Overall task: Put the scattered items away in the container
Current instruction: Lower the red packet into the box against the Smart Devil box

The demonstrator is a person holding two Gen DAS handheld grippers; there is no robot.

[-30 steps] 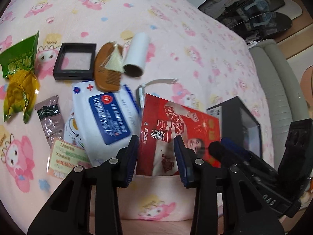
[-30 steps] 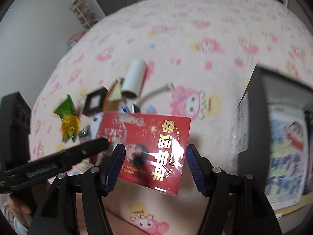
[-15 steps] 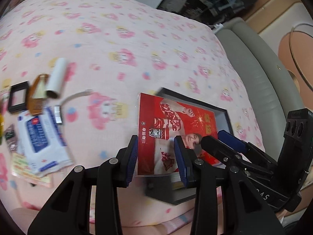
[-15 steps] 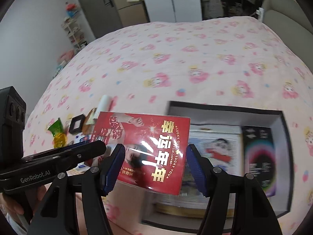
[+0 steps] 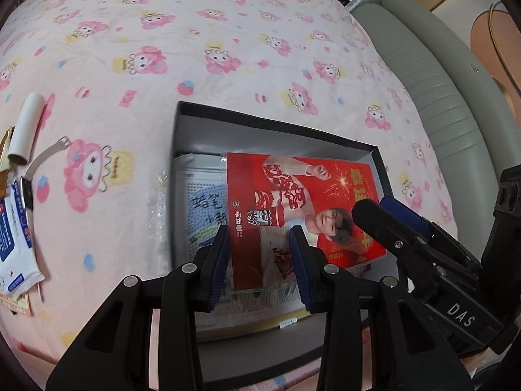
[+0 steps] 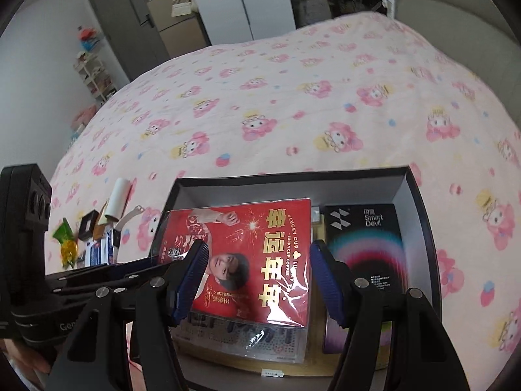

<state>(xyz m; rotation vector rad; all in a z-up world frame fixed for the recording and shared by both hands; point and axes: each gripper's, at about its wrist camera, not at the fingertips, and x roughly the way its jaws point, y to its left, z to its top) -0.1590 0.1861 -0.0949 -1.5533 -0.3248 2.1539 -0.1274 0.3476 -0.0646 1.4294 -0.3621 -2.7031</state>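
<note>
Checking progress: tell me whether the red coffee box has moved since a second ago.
Yes. The red coffee box travelled rightward, from beside the scattered items to over the black container.

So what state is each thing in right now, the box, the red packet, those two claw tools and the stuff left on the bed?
Black box: open, no lid, partly filled.
Red packet: held over the box by both tools.
Left gripper: jaws shut on the packet's end.
Right gripper: jaws shut across the packet's sides.
White tube: lying on the blanket, outside the box.
Wipes pack: lying flat, outside the box.
</note>
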